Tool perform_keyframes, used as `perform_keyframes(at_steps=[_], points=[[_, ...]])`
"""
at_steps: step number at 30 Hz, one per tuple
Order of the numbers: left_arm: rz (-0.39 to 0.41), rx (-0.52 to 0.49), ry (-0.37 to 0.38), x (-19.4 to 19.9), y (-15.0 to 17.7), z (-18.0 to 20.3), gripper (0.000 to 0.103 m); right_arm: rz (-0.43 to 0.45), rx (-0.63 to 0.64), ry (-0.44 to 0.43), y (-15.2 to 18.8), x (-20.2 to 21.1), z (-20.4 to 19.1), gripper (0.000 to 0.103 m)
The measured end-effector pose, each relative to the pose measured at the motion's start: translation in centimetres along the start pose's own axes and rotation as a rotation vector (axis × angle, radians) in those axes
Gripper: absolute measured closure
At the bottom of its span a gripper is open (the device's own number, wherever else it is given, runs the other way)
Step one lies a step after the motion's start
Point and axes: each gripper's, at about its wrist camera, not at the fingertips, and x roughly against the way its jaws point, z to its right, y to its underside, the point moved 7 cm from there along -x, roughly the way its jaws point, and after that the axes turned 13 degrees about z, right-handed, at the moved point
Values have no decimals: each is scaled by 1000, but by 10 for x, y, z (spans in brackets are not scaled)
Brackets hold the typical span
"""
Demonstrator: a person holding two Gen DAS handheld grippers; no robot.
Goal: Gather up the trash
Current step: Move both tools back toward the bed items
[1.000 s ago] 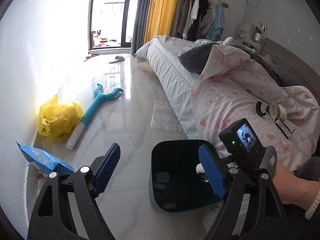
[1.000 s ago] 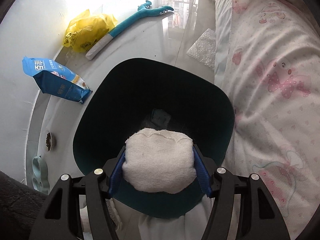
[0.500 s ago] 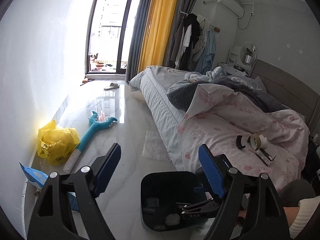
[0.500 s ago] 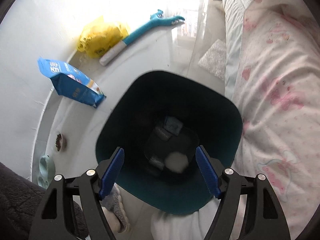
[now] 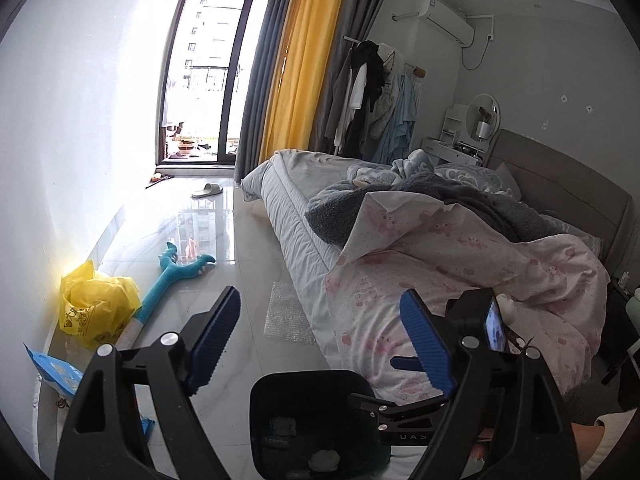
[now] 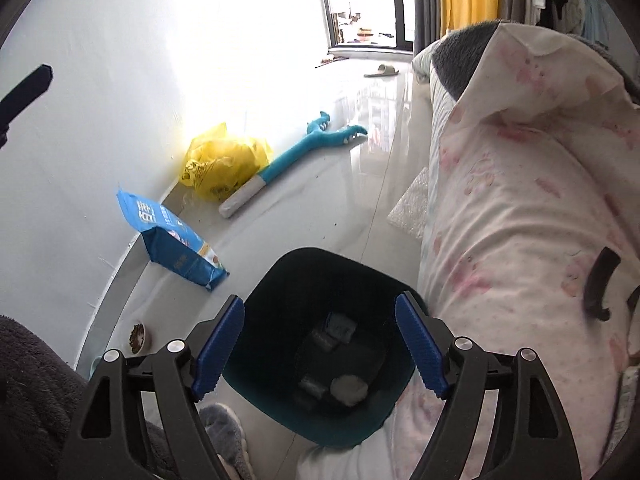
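A dark teal trash bin (image 6: 280,280) stands on the floor beside the bed; it also shows in the left wrist view (image 5: 280,384). A white crumpled wad (image 6: 349,389) lies at its bottom among small wrappers, and shows in the left wrist view (image 5: 325,459) too. My right gripper (image 6: 320,344) is open and empty above the bin. My left gripper (image 5: 320,340) is open and empty, held higher, facing the room. The right gripper's body (image 5: 476,328) shows beside the bed.
A yellow plastic bag (image 6: 224,164), a blue pouch (image 6: 172,236), a teal long-handled toy (image 6: 304,148) and a bubble-wrap sheet (image 6: 412,208) lie on the floor. A pet bowl (image 6: 138,336) sits near the wall. The bed (image 6: 520,200) fills the right side.
My right gripper opened and dropped the white wad into the bin, then lifted and tilted up. My left gripper rose and tilted up toward the room.
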Motion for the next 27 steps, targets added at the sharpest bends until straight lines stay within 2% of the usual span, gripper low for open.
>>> perform_keyframes(at_steps=[9, 14, 27], points=[[0, 18, 16, -22, 0, 23, 16, 114, 9, 28, -24, 40, 35, 23], [-14, -21, 13, -35, 7, 37, 15, 175, 12, 44, -35, 62, 56, 22], [-59, -40, 58, -73, 28, 79, 15, 260, 42, 154, -41, 111, 125, 21]])
